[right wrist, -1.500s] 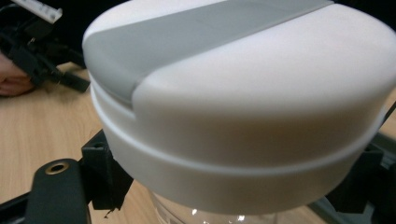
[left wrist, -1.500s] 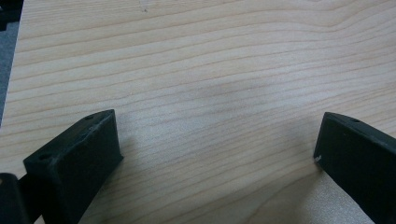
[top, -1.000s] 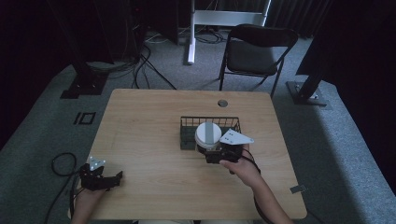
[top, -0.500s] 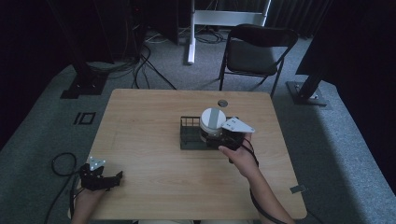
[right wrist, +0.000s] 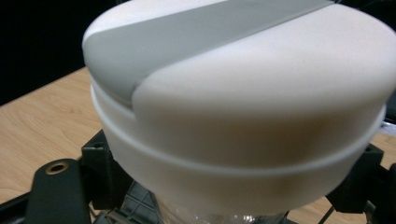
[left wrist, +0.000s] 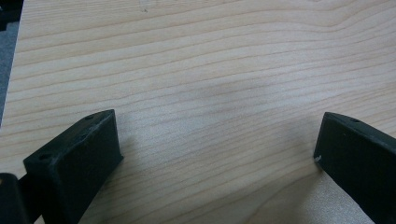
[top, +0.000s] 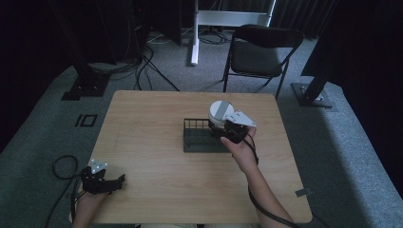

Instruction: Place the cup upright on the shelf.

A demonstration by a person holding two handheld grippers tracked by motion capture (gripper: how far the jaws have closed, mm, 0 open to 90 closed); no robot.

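Over the far right corner of a black wire rack point(top: 199, 137) at mid-table, the right gripper point(top: 223, 127) holds a white container with a grey-striped lid point(top: 220, 112), its jaws closed on the clear body just beneath the lid. The right gripper view puts the lid point(right wrist: 238, 98) hard against the lens, with a jaw on either side of the glassy neck and the rack's black frame point(right wrist: 60, 186) directly below. The container appears to be clear of the wooden table point(top: 157, 185) and poised above the rack's right end; whether its base touches the wires cannot be told.

At the near left corner of the table, the left gripper point(top: 105, 182) rests low with its jaws spread wide and nothing between them; the left gripper view shows bare wood grain point(left wrist: 210, 84) between the two black jaws.

The main risk, judging from these views, lies in the grip. The jaws hold a smooth, clear section under a much wider, top-heavy lid, so any tilt of the hand could let the container slip or swing. Lowered off-centre, its base could catch a wire of the rack and tip, or drag the light rack across the table, and the left gripper is well apart from the rack, in no position to steady it.
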